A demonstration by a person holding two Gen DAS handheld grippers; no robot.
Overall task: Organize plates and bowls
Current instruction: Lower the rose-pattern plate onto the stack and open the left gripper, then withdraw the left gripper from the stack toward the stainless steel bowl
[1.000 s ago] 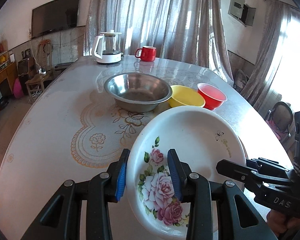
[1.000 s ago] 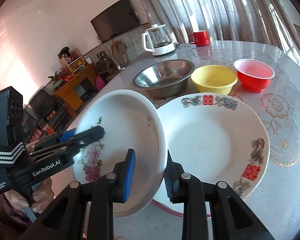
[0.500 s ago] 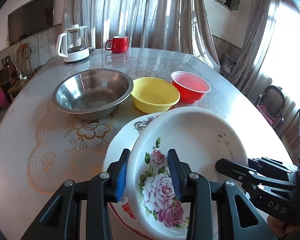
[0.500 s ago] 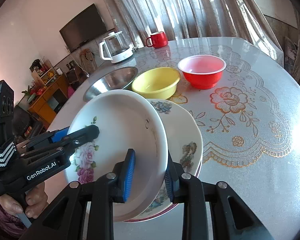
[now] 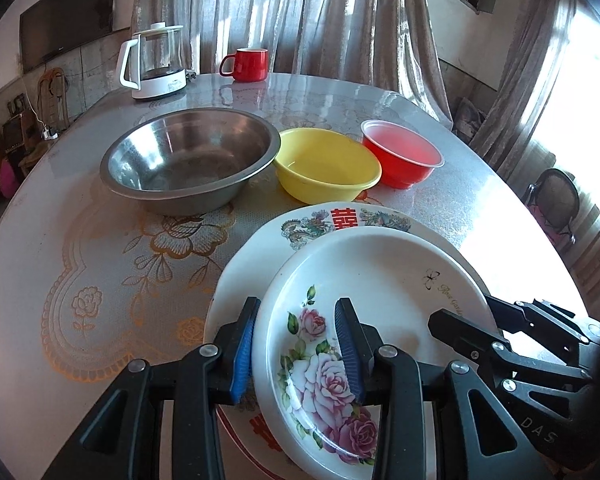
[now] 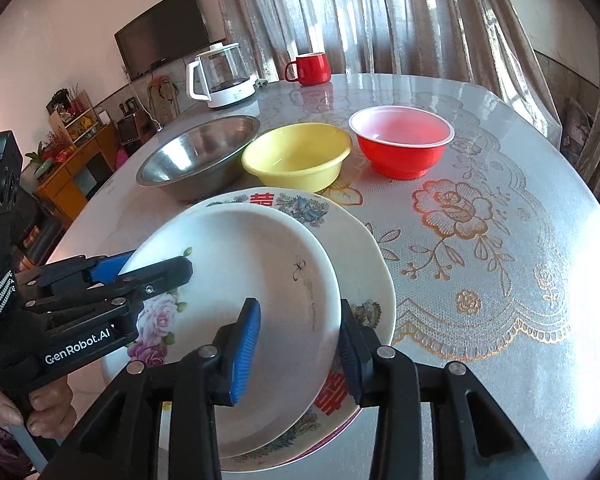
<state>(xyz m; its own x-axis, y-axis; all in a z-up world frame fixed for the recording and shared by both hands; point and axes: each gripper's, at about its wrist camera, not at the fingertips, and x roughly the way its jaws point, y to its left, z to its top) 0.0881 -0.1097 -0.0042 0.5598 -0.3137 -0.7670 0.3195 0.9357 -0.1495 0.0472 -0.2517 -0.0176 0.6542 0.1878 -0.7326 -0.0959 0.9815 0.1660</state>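
Rose plate (image 5: 380, 300) sits tilted on the big plate (image 5: 320, 220), close to me on the bench (image 5: 80, 240). Stacking these two looks almost done; it still needs letting go and settling flat.

My left gripper (image 5: 296, 352) straddles the rose plate's near rim, one pad over the roses and one outside, and the jaws look clamped on it. My right gripper (image 6: 296, 340) straddles the other edge; its jaws are opening, rim between them, inner pad clear of the surface, so I judge it no longer grips.

Further back, steel bowl (image 5: 188, 156), yellow bowl (image 5: 324, 168) and red bowl (image 5: 400, 156) stand in a row, each separate, neighbours touching or nearly so. Not nested yet; that's what is left, I'd say.

Kettle (image 5: 152, 60) and mug (image 5: 246, 64) at the far edge.
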